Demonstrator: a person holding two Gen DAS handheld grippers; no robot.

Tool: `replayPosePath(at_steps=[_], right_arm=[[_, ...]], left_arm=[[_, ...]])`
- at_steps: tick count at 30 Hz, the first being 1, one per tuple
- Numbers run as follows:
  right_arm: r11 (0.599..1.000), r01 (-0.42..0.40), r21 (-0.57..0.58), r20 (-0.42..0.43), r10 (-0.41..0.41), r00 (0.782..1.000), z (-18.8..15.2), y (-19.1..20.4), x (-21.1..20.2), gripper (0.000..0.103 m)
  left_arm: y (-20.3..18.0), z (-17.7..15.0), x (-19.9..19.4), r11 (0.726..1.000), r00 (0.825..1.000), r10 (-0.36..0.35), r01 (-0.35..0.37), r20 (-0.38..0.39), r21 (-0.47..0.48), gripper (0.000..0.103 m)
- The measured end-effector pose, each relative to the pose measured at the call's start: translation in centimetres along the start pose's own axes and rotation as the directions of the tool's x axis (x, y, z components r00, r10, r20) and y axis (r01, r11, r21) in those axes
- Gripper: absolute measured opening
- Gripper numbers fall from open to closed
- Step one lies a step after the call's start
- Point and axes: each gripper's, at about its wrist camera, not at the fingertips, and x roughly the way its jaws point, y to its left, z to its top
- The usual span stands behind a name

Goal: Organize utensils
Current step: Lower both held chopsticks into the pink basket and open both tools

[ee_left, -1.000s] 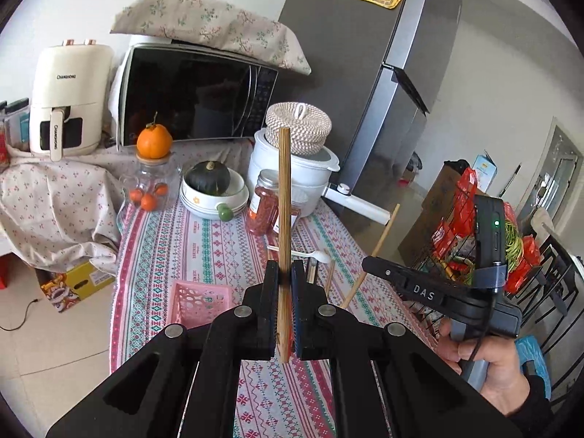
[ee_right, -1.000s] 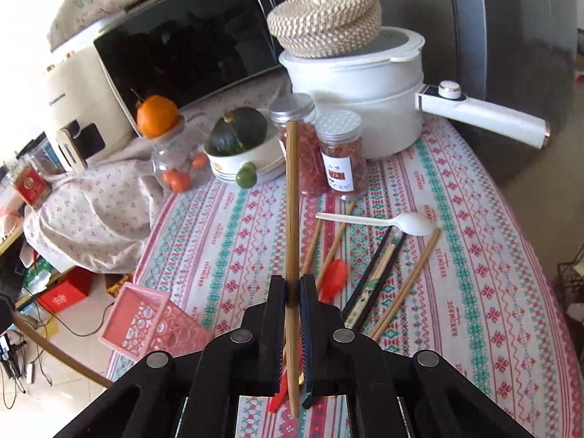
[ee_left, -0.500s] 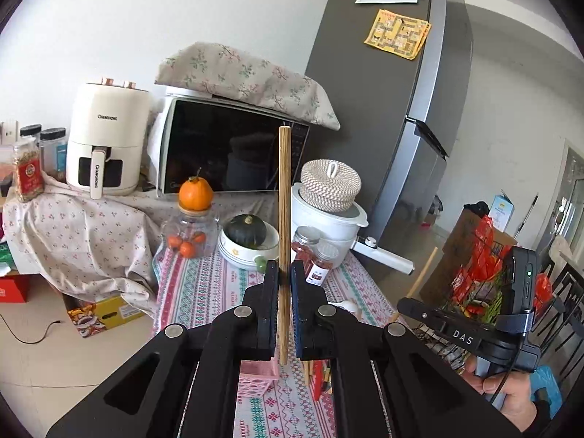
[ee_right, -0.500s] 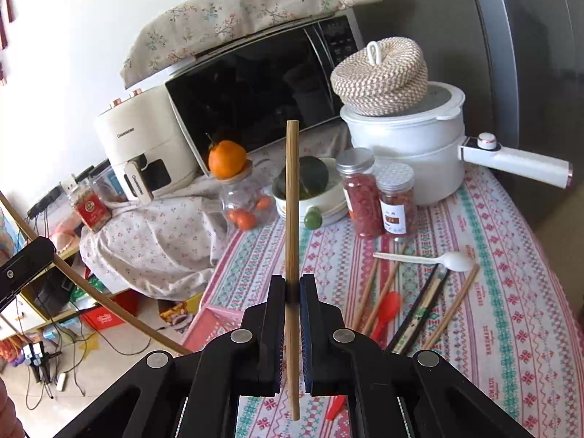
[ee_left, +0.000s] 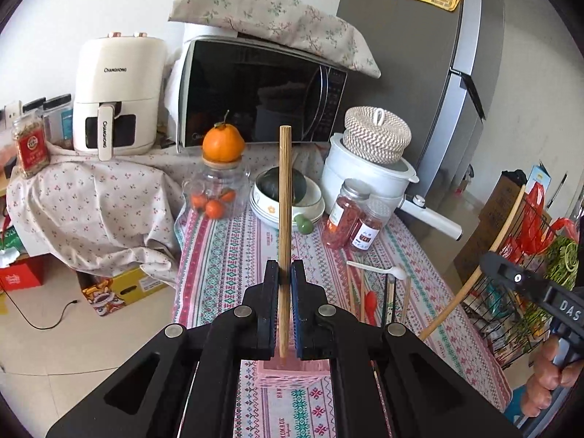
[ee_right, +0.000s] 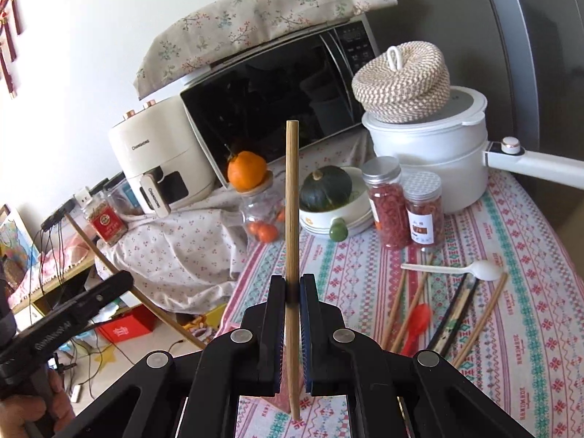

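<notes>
Each hand carries one bamboo chopstick, and both will handle alike by the look of them: light, stiff and smooth-sided, so the likely trouble is swivelling or sliding between the pads, not weight or breakage. The left gripper (ee_left: 284, 277) is closed on its chopstick (ee_left: 285, 197) low on the shaft, the stick standing nearly upright with most of its length above the jaws and only a short end below; a hold closer to the middle would probably swing less. The right gripper (ee_right: 292, 288) is likewise clamped on the second chopstick (ee_right: 292, 200), also low on its length, with a longer tail hanging past the pads. A pink basket (ee_left: 292, 368) sits on the patterned tablecloth (ee_left: 226, 255) directly beneath the left gripper, the stick's lower end just above or at its rim; which, I cannot tell. In the right view a corner of that basket shows under the jaws. Still loose on the cloth, well apart from both grippers, lie more chopsticks (ee_right: 481, 314), a white plastic spoon (ee_right: 456, 269) and a red spoon (ee_right: 418, 323), near two spice jars (ee_right: 405, 206)
</notes>
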Motion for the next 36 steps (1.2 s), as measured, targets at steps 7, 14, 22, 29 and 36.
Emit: replayPosePath(at_steps=[7, 14, 22, 29, 36], right_arm=[[0.999, -0.033, -0.012, 0.047, 0.034, 0.998, 0.8, 1.4, -0.1, 0.005], [0.998, -0.069, 0.005, 0.080, 0.069, 0.994, 1.6, 2.4, 1.1, 0.005], [0.999, -0.051, -0.006, 0.069, 0.051, 0.996, 1.6, 3.5, 4.0, 0.005], [1.000, -0.013, -0.020, -0.006, 0.013, 1.000, 0.4, 3.6, 7.2, 0.006], [0.999, -0.008, -0.031, -0.068, 0.006, 0.998, -0.7, 3.4, 8.9, 0.008]], left_arm=[[0.0, -0.6, 2.7, 0.999, 0.998, -0.035, 0.034, -0.054, -0.012, 0.026], [0.1, -0.8, 0.8, 0.999, 0.999, -0.035, 0.033, -0.040, -0.042, 0.075], [2.4, -2.2, 0.7, 0.996, 0.993, 0.015, -0.025, -0.116, -0.089, 0.086], [3.7, -3.3, 1.3, 0.992, 0.984, 0.043, -0.063, -0.172, -0.113, 0.087], [3.3, -3.4, 1.0, 0.993, 0.982, 0.050, -0.069, -0.184, -0.100, 0.087]])
